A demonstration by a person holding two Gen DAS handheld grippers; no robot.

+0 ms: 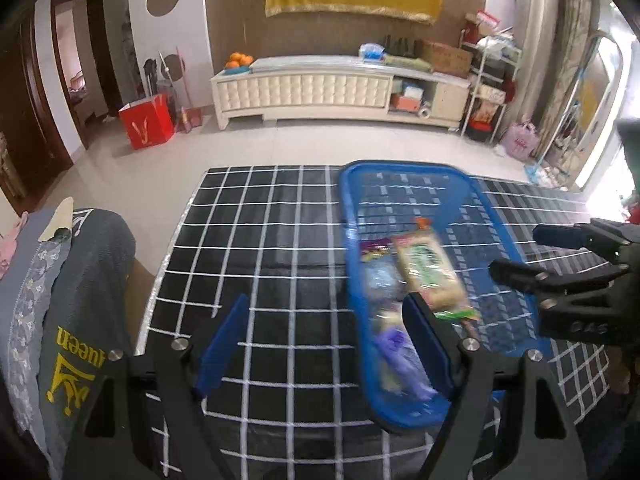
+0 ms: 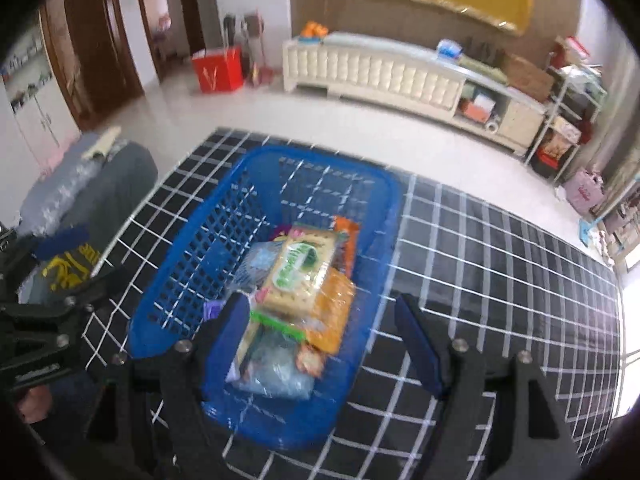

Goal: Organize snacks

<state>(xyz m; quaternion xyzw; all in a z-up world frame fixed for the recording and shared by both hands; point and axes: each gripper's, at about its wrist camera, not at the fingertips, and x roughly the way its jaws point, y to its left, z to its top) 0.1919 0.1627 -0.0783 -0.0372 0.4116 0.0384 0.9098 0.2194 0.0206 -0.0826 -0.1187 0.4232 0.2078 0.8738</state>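
A blue plastic basket (image 2: 208,248) stands on the black checked tablecloth (image 2: 480,272) and holds several snack packs. A cracker pack with green print (image 2: 300,272) lies on top, an orange pack (image 2: 332,312) beside it. The basket also shows in the left wrist view (image 1: 352,248) with the cracker pack (image 1: 428,272). My left gripper (image 1: 324,348) is open and empty, its right finger over the basket's near left rim. My right gripper (image 2: 320,340) is open and empty above the basket's near end. It also shows in the left wrist view (image 1: 520,252).
A chair draped with grey clothing (image 1: 80,300) stands at the table's left edge. Beyond the table lie a tiled floor, a white low cabinet (image 1: 320,88), a red box (image 1: 146,124) and a shelf rack (image 1: 488,80).
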